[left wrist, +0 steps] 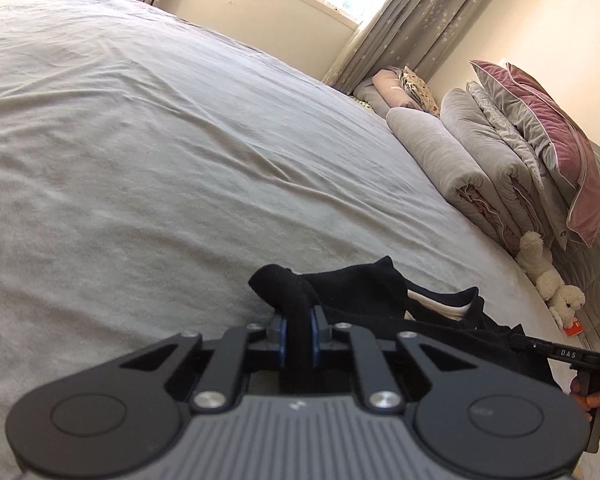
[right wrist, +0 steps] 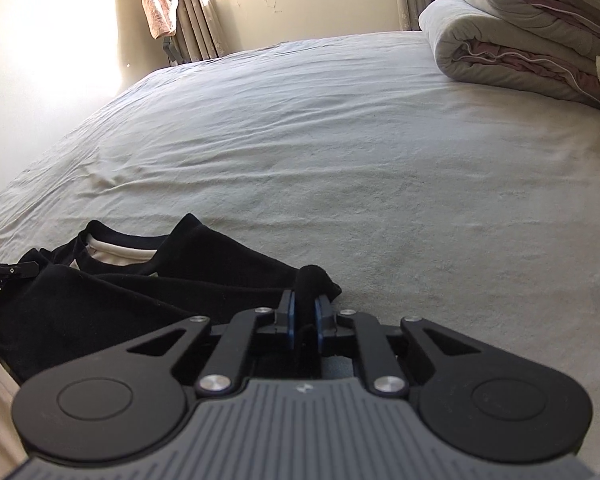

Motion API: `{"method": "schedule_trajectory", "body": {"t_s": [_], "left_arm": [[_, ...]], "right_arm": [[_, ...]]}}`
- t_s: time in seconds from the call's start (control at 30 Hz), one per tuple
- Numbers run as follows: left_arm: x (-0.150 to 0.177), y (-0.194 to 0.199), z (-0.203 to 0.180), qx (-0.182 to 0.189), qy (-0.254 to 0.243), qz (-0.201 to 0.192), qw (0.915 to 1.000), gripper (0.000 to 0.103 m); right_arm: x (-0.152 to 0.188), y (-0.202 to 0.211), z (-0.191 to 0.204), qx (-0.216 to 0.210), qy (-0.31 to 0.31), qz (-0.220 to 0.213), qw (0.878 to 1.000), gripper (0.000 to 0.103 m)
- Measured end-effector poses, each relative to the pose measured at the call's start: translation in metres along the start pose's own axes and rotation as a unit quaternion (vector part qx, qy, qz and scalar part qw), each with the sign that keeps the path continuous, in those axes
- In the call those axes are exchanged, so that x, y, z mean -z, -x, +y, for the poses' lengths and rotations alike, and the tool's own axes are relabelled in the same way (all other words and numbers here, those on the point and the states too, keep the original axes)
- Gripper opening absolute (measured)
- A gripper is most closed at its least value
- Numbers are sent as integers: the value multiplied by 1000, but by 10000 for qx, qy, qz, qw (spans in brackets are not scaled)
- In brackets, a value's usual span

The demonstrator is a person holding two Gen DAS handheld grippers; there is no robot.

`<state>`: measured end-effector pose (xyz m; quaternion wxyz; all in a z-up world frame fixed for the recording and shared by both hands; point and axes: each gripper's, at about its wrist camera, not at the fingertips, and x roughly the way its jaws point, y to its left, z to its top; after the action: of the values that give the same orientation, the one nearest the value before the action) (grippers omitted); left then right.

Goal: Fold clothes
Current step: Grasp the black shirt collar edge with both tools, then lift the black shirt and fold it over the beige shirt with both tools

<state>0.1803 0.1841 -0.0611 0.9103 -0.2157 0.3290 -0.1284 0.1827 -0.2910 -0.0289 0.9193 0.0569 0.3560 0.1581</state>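
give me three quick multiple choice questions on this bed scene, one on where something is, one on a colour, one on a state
1. Where is the cream plush toy?
A. at the foot of the stacked grey folded quilts
B. on the window sill
C. on the garment

2. What colour is the soft garment with a cream lining?
A. red
B. black
C. green

3. How are the left gripper fingers?
A. wide open, holding nothing
B. out of view
C. closed on a bunch of the garment

Answers:
1 A, it lies beside the quilts on the grey bed sheet.
2 B, the cloth is black.
3 C, black cloth sits pinched between them; the right gripper grips likewise.
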Motion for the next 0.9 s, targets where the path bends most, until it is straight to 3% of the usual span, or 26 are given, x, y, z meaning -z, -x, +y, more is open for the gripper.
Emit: {"method": "schedule_trajectory", "body": {"t_s": [0.3,0.53,0.9], "left_arm": [[-8,38,-21,341,-436,-566,9969,10],[4,76,-37,508,-663,-908,9924,10],[47,135,-59,556,-1579,-840,9823,10]], "right_arm": [[-5,49,9,-334,-35,-660,9973,9],[3,94,22,-577,135,-1021,9930,8],[43,142,36,-783,389,-1124,9898,8]]}}
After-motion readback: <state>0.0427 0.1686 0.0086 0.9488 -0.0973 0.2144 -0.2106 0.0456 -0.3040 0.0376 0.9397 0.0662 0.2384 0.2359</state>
